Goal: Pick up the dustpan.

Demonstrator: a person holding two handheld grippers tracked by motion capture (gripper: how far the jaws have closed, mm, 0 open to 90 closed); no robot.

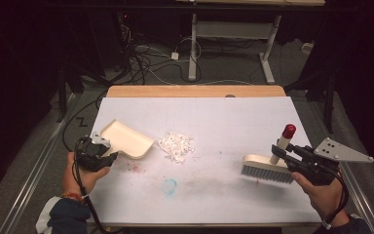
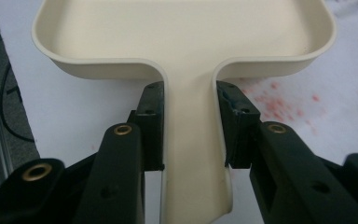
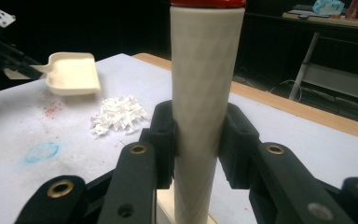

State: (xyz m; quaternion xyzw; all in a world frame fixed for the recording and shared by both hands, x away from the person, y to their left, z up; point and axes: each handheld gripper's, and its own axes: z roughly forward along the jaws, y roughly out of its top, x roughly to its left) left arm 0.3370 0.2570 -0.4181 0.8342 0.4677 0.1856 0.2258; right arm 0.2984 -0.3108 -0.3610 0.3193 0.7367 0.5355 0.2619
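Observation:
A cream dustpan rests at the left of the white table, its mouth turned toward a pile of white paper shreds in the middle. My left gripper is shut on the dustpan's handle, one jaw on each side. At the right a cream brush stands with its grey bristles on the table and a red cap on its upright handle. My right gripper is shut on that handle. The shreds and the dustpan also lie ahead in the right gripper view.
The table has a white cover with red specks near the dustpan and a blue smudge at front centre. A wooden strip runs along the far edge. Beyond it stand a desk frame and floor cables.

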